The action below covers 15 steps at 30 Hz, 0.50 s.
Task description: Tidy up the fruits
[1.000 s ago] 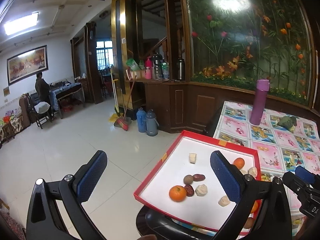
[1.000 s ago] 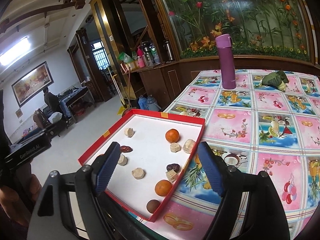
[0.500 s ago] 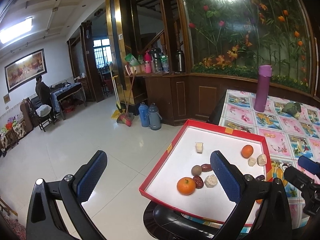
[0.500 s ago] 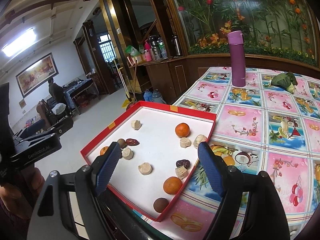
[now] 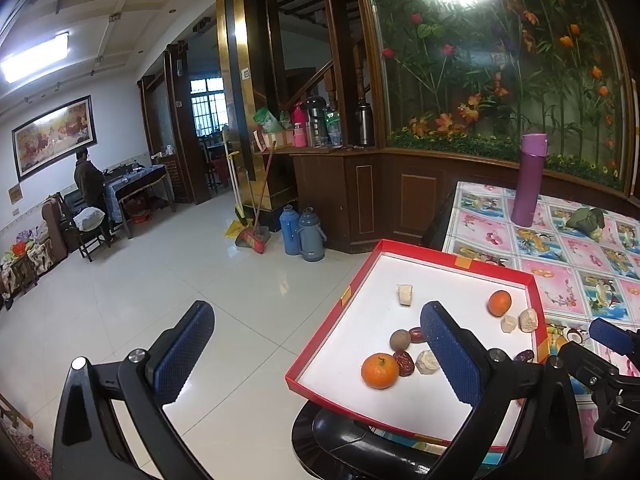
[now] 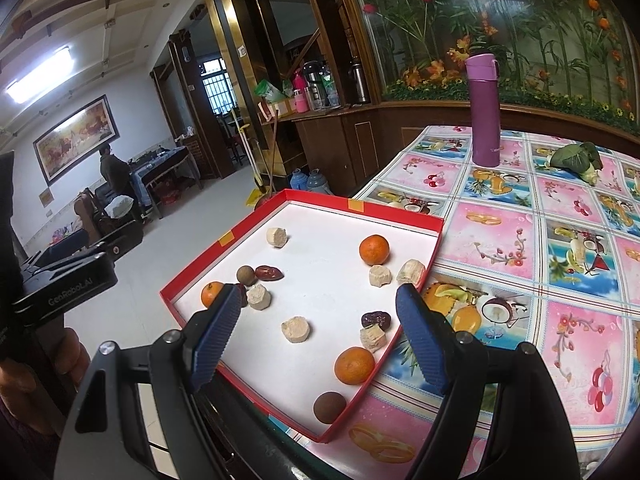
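A red tray [image 6: 400,214] with a white floor lies on the table's near corner and overhangs its edge. It holds three oranges [image 6: 374,249], dark dates [image 6: 376,319], brown round fruits [image 6: 329,407] and several pale chunks [image 6: 296,329]. My right gripper [image 6: 318,300] hovers open over the tray's near side, nothing between its pads. My left gripper [image 5: 316,320] is open off the tray's [image 5: 452,258] left rim, over the floor, with an orange [image 5: 379,365] and a date [image 5: 404,362] just inside its right finger. A hand holds the left gripper's body at the left of the right wrist view.
A purple flask [image 6: 485,112] and a green leafy vegetable [image 6: 576,160] stand farther back on the patterned tablecloth [image 6: 520,248]. A black chair [image 5: 360,440] sits under the tray's overhang. Two thermoses [image 5: 304,236] and a broom are on the tiled floor. A person stands far left.
My right gripper has drifted slightly left and lower over the tray, so the fruits sit a little farther right in its view. The left gripper barely moved. Both jaws kept their width.
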Each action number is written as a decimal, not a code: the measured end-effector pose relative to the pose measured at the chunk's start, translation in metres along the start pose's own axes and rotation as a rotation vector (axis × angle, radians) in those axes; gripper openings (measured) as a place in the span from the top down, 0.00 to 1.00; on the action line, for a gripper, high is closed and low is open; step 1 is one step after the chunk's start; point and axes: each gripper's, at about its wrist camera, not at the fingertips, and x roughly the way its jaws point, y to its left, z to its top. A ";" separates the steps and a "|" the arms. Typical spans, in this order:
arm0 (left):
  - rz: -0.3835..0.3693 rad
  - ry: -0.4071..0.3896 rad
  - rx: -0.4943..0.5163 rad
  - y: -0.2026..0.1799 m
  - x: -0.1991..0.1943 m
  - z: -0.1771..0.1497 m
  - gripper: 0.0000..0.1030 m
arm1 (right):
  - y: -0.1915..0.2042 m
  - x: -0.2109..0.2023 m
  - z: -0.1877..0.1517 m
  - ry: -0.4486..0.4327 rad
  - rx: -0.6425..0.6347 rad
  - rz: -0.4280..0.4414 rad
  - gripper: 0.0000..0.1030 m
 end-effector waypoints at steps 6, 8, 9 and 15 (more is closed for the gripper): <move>-0.003 0.009 -0.011 0.003 0.001 -0.001 0.00 | 0.004 0.002 -0.001 0.005 -0.008 -0.004 0.22; -0.004 0.011 -0.008 0.003 0.002 -0.003 0.00 | 0.004 0.002 -0.001 0.004 -0.010 -0.005 0.22; -0.004 0.012 -0.006 0.004 0.002 -0.003 0.00 | 0.005 0.003 -0.001 0.005 -0.013 -0.005 0.22; -0.013 0.017 -0.010 0.005 0.003 -0.003 0.00 | 0.013 0.007 -0.002 0.011 -0.035 -0.010 0.22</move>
